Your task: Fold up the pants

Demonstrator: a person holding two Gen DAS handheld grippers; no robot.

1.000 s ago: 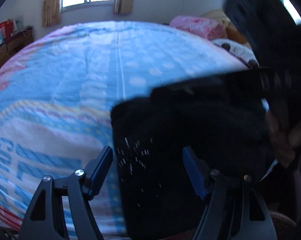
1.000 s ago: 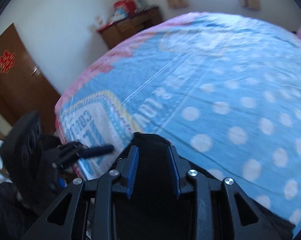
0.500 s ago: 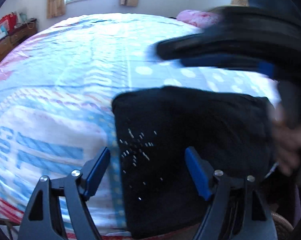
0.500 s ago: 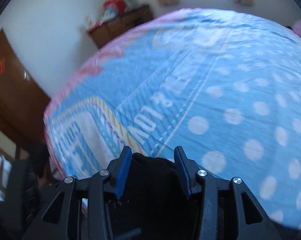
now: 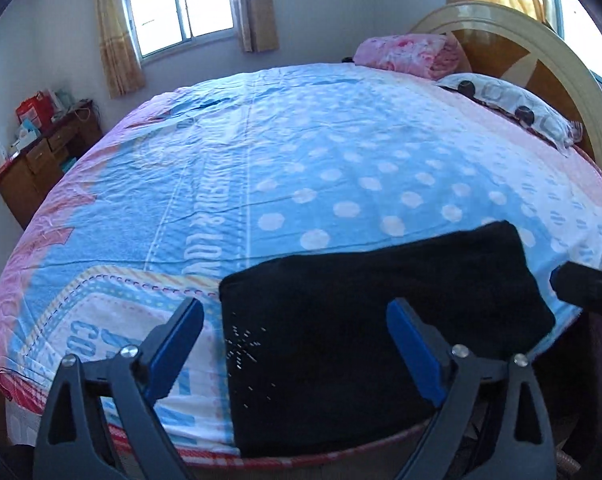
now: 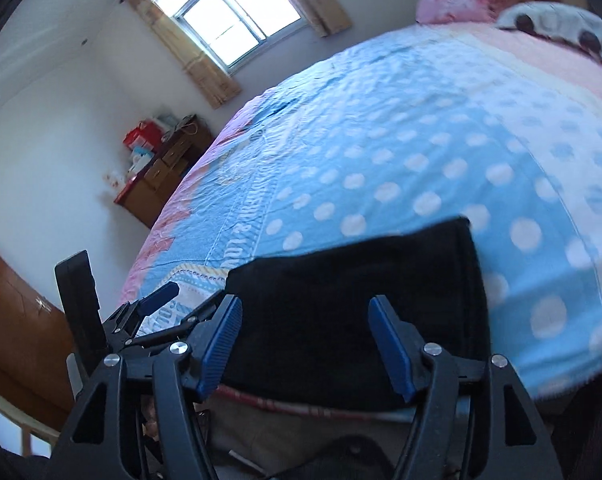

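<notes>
Black pants [image 5: 381,312] folded into a flat rectangle, lying on the bed [image 5: 301,152] at its near edge, about 5 o'clock in the left view. Left gripper [image 5: 295,344] above them, jaws opening wide, pads off the cloth, nothing gripped. Right gripper [image 6: 305,344] over the near edge too, jaws opening, holding nothing; pants seen behind the gap. Pillow [image 5: 513,104] at 2 o'clock, dresser [image 5: 41,160] at 9.
</notes>
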